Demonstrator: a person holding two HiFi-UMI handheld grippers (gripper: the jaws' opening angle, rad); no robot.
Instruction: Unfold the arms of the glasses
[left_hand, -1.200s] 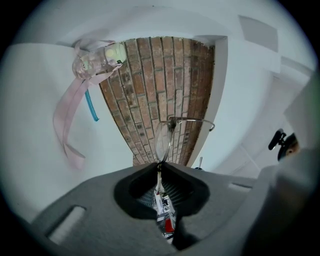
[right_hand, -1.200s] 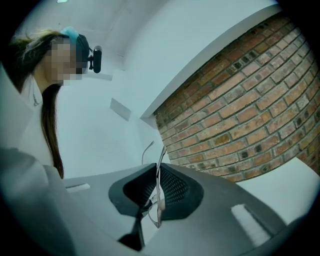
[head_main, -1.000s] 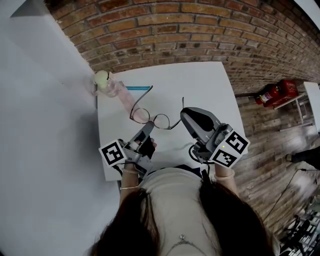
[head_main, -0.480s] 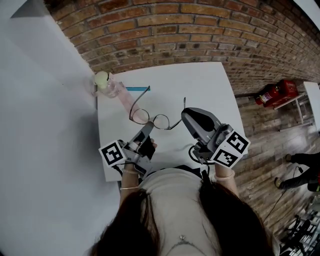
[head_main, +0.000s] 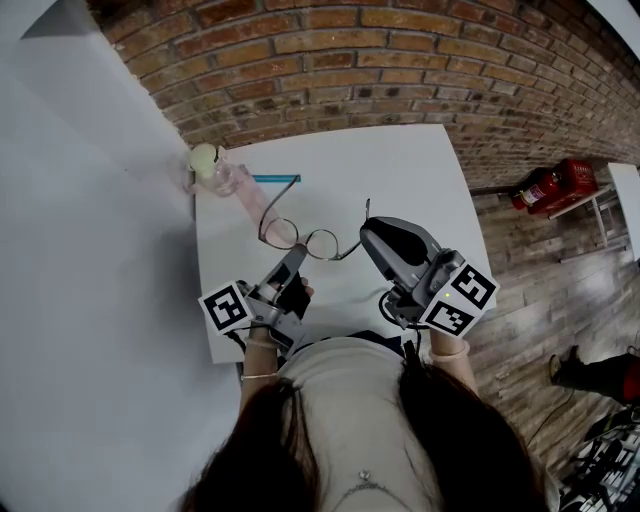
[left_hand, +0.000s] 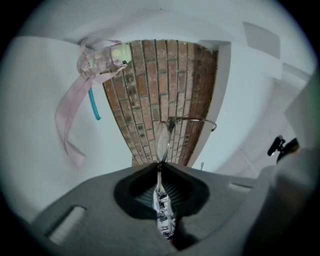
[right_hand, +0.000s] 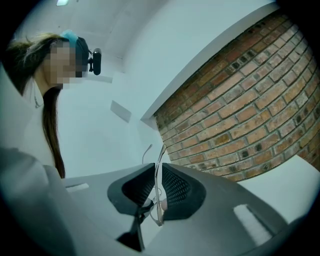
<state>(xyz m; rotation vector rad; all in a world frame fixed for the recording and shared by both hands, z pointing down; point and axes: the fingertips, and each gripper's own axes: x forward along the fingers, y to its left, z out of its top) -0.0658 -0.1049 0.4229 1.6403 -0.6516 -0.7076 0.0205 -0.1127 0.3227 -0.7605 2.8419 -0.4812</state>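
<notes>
Left tongs: the left tongs (left_hand: 160, 167) are pressed together on a thin edge of the glasses (left_hand: 164, 139). One lens stands edge-on just past the tips, and a wire arm runs off to the side above it.
Right tongs: the right tongs (right_hand: 157, 172) are closed on a slim wire part of the glasses (right_hand: 160, 155), probably the arm on that side near its hinge. The wire sticks up past the pads.
Where the glasses are: in the head view the glasses (head_main: 300, 238) hang between the left tongs (head_main: 294, 260) and the right tongs (head_main: 368, 232), over the near part of the white bench (head_main: 400, 170). Whether the frame touches the bench cannot be told.
Step in hand: one side steadies the frame while the other swings an arm outward. The arms look at least partly opened.
Risk, bending: both grips sit on thin metal. If the right tongs swing off the hinge's own arc, or the two grippers pull apart, the wire or the bridge could bend.
Risk, overtravel: pushing an arm past its stop would strain the hinge.
Risk, slipping: each hold is narrow and edge-on. A twist could let the frame pivot or drop onto the bench, possibly lens-down.
Risk, lens: the left pads sit right by a lens, so harder squeezing could mark it or pop it out.
Surroundings: a pink bottle (head_main: 215, 170) with a strap and a blue stick (head_main: 275, 178) lie at the far corner, well apart from the glasses, so a knock there looks unlikely.
</notes>
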